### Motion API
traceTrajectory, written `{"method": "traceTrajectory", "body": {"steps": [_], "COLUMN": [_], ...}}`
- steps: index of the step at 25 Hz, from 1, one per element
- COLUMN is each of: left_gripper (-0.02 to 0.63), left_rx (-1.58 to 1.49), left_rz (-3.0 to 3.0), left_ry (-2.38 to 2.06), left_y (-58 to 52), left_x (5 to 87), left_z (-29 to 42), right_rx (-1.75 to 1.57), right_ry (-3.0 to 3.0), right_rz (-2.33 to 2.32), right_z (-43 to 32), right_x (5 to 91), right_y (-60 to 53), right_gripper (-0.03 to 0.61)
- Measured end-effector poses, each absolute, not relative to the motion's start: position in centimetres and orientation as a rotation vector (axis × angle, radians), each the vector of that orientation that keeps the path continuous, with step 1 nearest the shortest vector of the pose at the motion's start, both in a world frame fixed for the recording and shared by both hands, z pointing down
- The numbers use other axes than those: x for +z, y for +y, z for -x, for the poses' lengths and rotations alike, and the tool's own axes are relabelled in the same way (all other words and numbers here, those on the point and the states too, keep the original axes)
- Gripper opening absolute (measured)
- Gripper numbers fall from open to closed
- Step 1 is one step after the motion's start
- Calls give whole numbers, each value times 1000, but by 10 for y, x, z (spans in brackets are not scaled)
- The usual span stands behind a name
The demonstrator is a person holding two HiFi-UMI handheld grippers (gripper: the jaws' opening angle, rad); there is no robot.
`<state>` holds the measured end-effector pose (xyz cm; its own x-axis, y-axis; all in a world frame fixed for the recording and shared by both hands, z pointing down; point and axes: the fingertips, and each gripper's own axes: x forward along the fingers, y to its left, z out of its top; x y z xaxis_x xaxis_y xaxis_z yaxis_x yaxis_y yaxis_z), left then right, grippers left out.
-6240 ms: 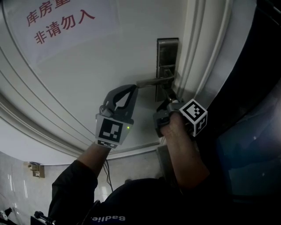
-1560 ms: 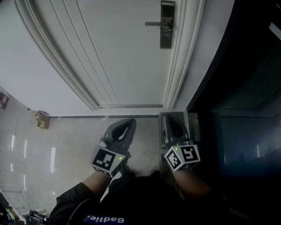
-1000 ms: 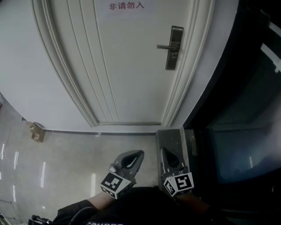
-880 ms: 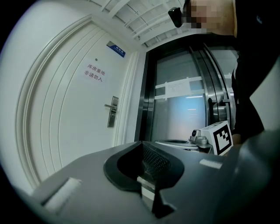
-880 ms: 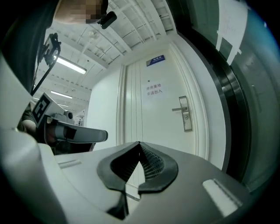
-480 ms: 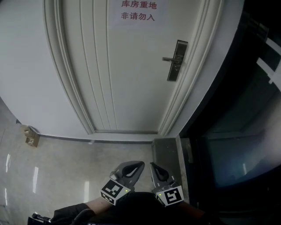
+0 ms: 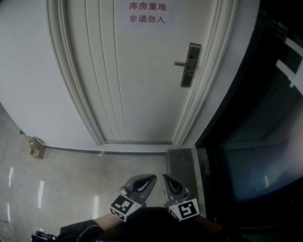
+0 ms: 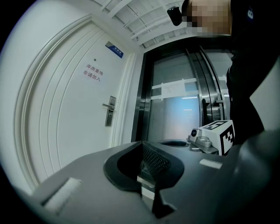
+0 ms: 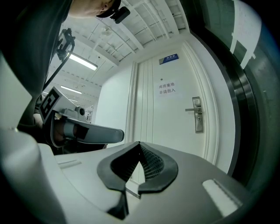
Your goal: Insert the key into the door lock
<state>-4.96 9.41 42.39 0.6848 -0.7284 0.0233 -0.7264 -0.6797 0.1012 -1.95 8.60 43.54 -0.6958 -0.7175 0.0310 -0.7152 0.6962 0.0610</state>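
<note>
Both grippers are parked low in the head view, at bottom centre, just beside each other and pointing up the frame toward the door (image 7: pixel 142 85). Left gripper (image 7: pixel 152 177): its own view shows the jaw tips meeting, pads together, only the hollow behind them and nothing gripped. Right gripper (image 7: pixel 164 177): same, jaws closed tip to tip with nothing between them. Their marker cubes sit at the very bottom edge, left one (image 7: pixel 124 207) and right one (image 7: pixel 186 209), over the person's dark sleeves. The door lock (image 7: pixel 190 64) is a dark upright plate in the upper right-centre of the head view, on the door's right stile, well apart from both grippers. Its lever handle (image 7: pixel 182 63) sticks out level toward frame left. Key: can't make it out; the plate is too small in all three views to tell whether anything sits in the keyhole. A paper sign (image 7: pixel 147 13) with red characters is at the top centre of the door. A small blue plate (image 9: pixel 168 58) shows above the door in the right gripper view. Glossy tiled floor (image 7: pixel 71 175) fills the lower left, with a small brownish fitting (image 7: pixel 35 147) at the left edge near the wall. A dark glass panel (image 7: pixel 255 156) takes up the right side.
</note>
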Motion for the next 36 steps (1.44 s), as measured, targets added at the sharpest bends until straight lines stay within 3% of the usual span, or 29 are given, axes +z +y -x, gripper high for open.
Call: {"method": "traceTrajectory", "body": {"steps": [36], "left_gripper": [20], "left_rx": [-24], "left_rz": [-2786], "left_ry": [-1242], "left_y": [100], "left_x": [423], "left_z": [44], "right_rx": [-34], "right_ry": [-2869], "right_rz": [-1169], "right_z": [14], "right_x": [434], "right_y": [91], "right_gripper": [0]}}
